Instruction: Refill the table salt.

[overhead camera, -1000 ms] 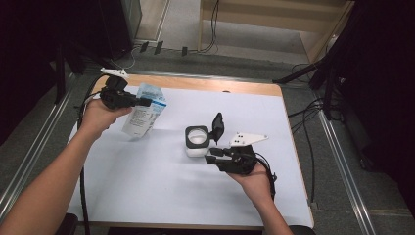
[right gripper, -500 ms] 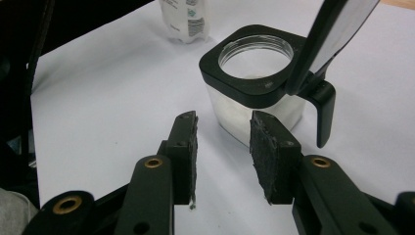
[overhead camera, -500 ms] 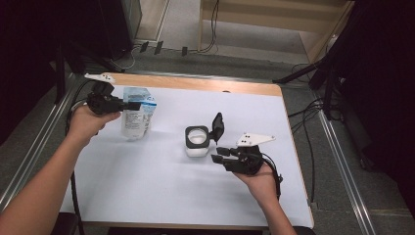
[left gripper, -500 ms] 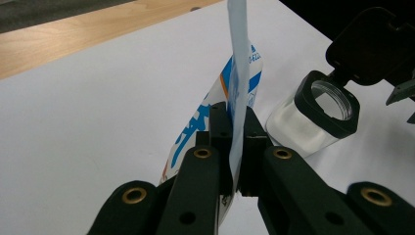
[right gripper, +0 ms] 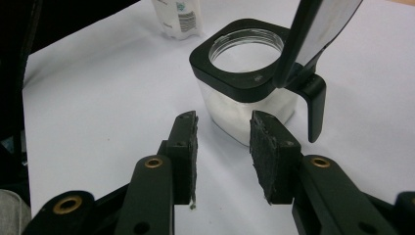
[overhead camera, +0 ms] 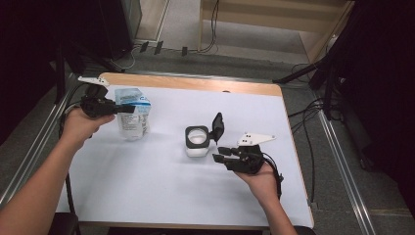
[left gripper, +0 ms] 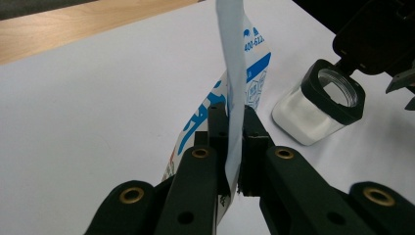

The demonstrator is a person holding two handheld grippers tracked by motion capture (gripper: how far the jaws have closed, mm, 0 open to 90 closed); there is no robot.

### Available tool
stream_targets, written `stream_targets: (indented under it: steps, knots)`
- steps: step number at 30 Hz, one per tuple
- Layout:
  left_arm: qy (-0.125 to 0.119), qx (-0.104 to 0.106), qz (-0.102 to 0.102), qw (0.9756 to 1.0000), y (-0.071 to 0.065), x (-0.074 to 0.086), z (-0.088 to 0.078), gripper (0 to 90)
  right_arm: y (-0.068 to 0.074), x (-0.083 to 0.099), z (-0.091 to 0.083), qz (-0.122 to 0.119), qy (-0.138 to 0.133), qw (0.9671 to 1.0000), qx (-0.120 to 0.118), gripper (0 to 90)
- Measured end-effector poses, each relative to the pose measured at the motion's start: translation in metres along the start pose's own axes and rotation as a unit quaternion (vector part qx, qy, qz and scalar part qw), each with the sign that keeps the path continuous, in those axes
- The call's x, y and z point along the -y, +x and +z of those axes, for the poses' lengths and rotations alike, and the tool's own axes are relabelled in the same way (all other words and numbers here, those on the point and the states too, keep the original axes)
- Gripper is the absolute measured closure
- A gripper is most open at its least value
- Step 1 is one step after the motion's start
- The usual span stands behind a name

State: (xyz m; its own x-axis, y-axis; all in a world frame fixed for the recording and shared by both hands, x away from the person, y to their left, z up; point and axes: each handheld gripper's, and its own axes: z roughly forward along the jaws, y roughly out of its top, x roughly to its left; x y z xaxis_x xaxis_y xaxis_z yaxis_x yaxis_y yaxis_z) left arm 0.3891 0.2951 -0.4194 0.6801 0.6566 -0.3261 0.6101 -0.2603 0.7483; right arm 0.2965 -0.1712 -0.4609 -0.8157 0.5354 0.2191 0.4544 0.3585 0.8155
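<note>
Overhead, the left gripper (overhead camera: 110, 107) pinches the top edge of a blue-and-white pouch (overhead camera: 133, 113) at the table's (overhead camera: 147, 196) far left, well apart from the open-lidded jar (overhead camera: 198, 142) mid-table; the right gripper (overhead camera: 230, 155) waits just beside that jar.

Left gripper view: jaws clamped on the pouch's thin seam (left gripper: 234, 73); such a narrow hold could slip and spill.

Right gripper view: jaws parted, empty, near the jar (right gripper: 244, 73); its raised lid (right gripper: 318, 29) may block pouring or tip the jar if knocked
</note>
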Motion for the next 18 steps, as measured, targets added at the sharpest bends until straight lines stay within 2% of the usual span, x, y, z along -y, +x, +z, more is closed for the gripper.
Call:
stream_targets:
  steps: [11,12,15,18]
  knots:
    - [-0.002,-0.004,-0.004,1.0000,0.0019,0.0041,-0.0024,83.6,-0.0050,0.0018,-0.0009,0.010,0.000,0.9999,0.006,62.7]
    - [-0.002,0.001,-0.003,1.0000,0.0013,0.0041,-0.0025,82.9,-0.0051,0.0017,-0.0008,0.010,0.000,0.9999,0.005,62.6]
    - [0.000,-0.005,0.002,1.0000,-0.0004,0.0039,-0.0029,77.8,-0.0051,0.0017,-0.0006,0.008,0.000,0.9999,0.006,62.6]
    - [0.003,-0.003,-0.004,1.0000,0.0006,0.0040,-0.0031,68.6,-0.0059,0.0017,-0.0006,0.010,0.001,0.9999,0.005,62.6]
